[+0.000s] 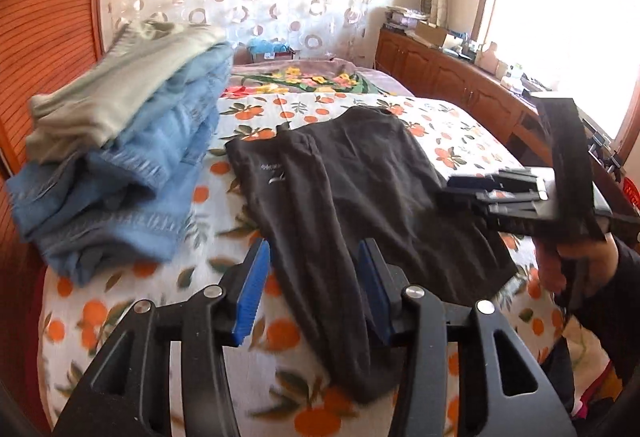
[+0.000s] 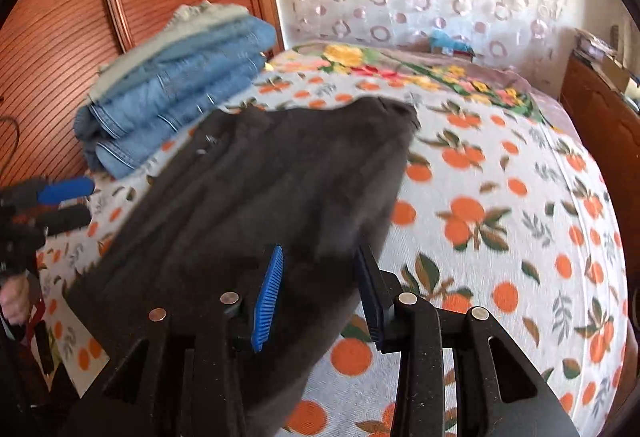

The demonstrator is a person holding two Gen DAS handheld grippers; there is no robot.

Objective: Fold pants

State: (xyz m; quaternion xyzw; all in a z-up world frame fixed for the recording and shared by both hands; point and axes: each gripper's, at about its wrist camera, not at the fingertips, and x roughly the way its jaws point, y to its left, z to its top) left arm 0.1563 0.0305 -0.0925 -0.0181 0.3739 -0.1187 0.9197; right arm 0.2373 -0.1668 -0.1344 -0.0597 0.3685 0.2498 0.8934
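Dark grey pants (image 1: pixel 360 197) lie flat on the bed, folded lengthwise, legs toward me; they also show in the right wrist view (image 2: pixel 260 197). My left gripper (image 1: pixel 310 285) is open, hovering above the near leg end, its blue pads either side of the leg. My right gripper (image 2: pixel 320 293) is open above the pants' right edge, holding nothing. The right gripper also shows in the left wrist view (image 1: pixel 472 193), over the pants' right side. The left gripper shows at the far left of the right wrist view (image 2: pixel 64 201).
A stack of folded blue jeans (image 1: pixel 132 177) with a pale green garment (image 1: pixel 116 97) on top sits at the bed's left, by the wooden headboard (image 1: pixel 52 37). The orange-print bedsheet (image 2: pixel 500 217) covers the bed. A wooden cabinet (image 1: pixel 448 77) with clutter runs along the right under the window.
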